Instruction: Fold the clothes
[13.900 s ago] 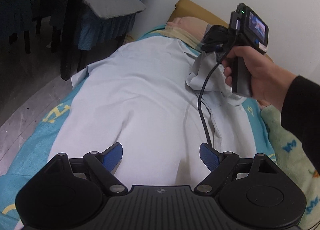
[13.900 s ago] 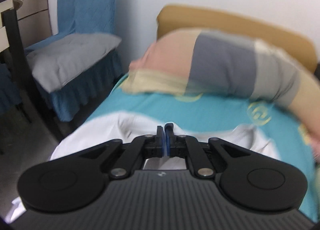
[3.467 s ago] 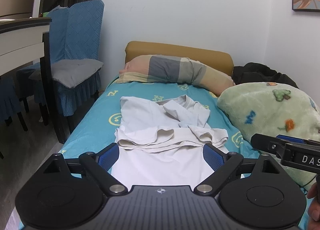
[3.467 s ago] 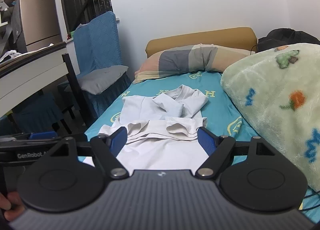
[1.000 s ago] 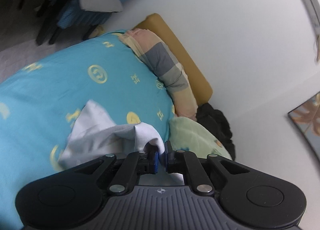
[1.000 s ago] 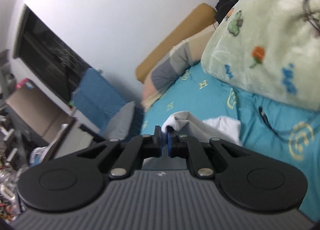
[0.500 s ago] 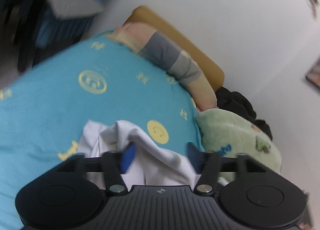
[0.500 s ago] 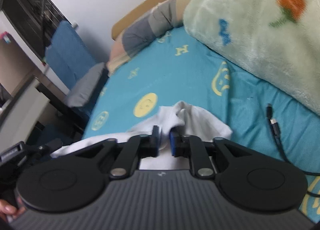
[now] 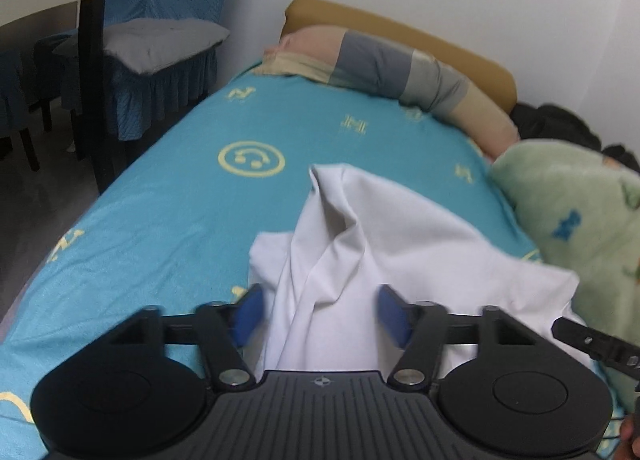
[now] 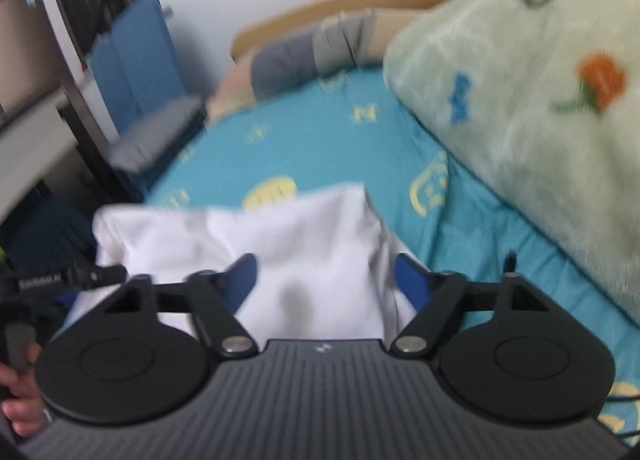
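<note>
The white shirt (image 9: 372, 244) lies bunched on the blue bed (image 9: 168, 203). Both the left claw (image 9: 320, 314) and the right claw (image 10: 326, 280) have just been opening to let go, with shirt cloth lying loose between them, so the fold can rest.

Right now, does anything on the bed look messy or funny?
Yes. The white cotton shirt lies bunched in a rumpled heap on the turquoise patterned bedsheet, with a raised ridge of cloth and uneven edges, not a flat fold. Both grippers stand open, touching nothing.
</note>
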`<act>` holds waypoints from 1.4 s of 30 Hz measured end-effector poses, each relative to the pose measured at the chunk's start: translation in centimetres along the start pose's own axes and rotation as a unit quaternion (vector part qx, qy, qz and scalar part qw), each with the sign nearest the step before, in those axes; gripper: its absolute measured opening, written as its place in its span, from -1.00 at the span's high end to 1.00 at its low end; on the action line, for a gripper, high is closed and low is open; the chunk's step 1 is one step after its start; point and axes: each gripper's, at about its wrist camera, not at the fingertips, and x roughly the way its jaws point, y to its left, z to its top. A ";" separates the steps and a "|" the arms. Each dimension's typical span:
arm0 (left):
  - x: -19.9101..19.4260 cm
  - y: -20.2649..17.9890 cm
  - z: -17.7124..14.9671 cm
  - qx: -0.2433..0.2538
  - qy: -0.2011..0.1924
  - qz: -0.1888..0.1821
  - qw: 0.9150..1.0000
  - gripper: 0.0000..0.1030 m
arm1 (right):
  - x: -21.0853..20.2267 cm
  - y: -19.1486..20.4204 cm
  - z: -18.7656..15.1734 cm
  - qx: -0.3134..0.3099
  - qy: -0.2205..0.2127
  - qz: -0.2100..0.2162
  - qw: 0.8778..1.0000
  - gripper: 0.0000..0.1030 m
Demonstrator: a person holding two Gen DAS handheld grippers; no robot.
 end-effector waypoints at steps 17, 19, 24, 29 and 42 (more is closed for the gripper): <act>-2.2 1.1 1.3 -0.026 -0.072 0.006 0.997 0.76 | -1.2 1.4 2.5 -0.027 -0.094 -0.030 0.995 0.84; -1.2 1.3 1.1 -0.025 -0.046 0.012 0.999 0.56 | 0.4 1.0 1.9 -0.026 -0.058 -0.033 0.997 0.83; -3.3 0.5 1.0 -0.011 -0.074 -0.018 0.997 0.04 | 0.0 1.8 2.1 -0.014 -0.034 -0.028 0.999 0.73; -5.1 -2.2 0.2 0.043 -0.096 -0.040 0.994 -0.18 | -3.3 4.2 2.1 -0.030 -0.088 0.014 0.996 -0.44; -0.4 -2.8 -2.5 0.084 0.002 0.009 0.996 -0.17 | 1.4 5.2 -2.3 -0.093 0.021 0.001 0.995 -0.09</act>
